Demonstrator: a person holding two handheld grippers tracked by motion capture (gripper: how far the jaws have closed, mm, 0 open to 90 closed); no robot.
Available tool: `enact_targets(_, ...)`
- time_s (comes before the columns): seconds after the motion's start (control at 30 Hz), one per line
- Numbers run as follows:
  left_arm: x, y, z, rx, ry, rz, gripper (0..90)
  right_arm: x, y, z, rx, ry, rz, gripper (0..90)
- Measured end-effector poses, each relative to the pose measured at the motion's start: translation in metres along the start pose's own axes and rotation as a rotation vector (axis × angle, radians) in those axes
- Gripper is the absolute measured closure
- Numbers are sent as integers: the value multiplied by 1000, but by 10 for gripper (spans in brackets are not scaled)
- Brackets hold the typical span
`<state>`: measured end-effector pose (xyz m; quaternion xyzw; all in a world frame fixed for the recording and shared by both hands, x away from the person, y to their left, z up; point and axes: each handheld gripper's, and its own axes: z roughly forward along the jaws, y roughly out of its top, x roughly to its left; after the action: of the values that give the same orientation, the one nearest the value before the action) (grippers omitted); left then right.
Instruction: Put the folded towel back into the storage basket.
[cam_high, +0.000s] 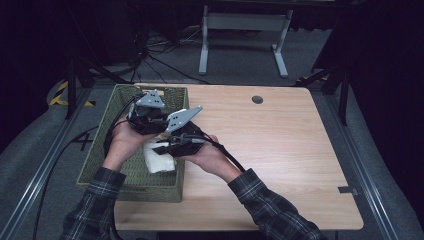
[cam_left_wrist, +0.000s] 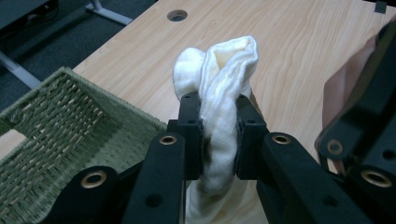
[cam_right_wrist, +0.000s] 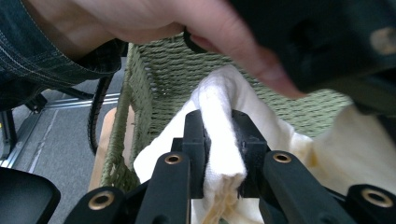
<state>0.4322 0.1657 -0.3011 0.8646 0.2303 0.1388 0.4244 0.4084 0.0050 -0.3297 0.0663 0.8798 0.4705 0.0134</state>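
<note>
A white terry cloth (cam_high: 160, 162) hangs over the right rim of a green woven basket (cam_high: 97, 150) at the table's left. Both hands hold their grippers close together above it. In the left gripper view my left gripper (cam_left_wrist: 218, 102) is shut on a bunched fold of the cloth (cam_left_wrist: 229, 60), which rises past the jaw tips over the table. My right gripper (cam_right_wrist: 218, 119) is shut on another fold of the cloth (cam_right_wrist: 219, 98), with the basket wall (cam_right_wrist: 159, 79) behind. In the high view the left gripper (cam_high: 150, 120) is above the basket and the right gripper (cam_high: 167, 147) is at its rim.
The wooden table (cam_high: 280, 150) stretches bare to the right, with a round cable hole (cam_high: 257, 99) near its far edge. A cable (cam_high: 232, 160) trails from the right gripper along the forearm. A white desk frame (cam_high: 245, 30) stands on the floor beyond.
</note>
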Motion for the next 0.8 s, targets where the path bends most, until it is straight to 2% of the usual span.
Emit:
enact_targets(0.2,-1,-12,0,4,-9,-12,771,6,-10,17,15,19,8,780)
enact_targets(0.23,-3,-16,1,-7,-13,-30,771,6,-14,19,22,23,12,779)
enact_targets(0.3,-4,-20,1,-4,-18,-23,771,7,-19,23,27,27,20,778)
enact_targets(0.57,-6,-27,6,-13,-30,-46,771,9,-30,26,43,27,26,763)
enact_targets(0.73,-6,-27,8,-8,-39,-45,771,8,-33,26,44,28,33,744)
enact_targets(0.8,-4,-27,9,2,-37,-40,771,8,-35,26,44,30,38,683)
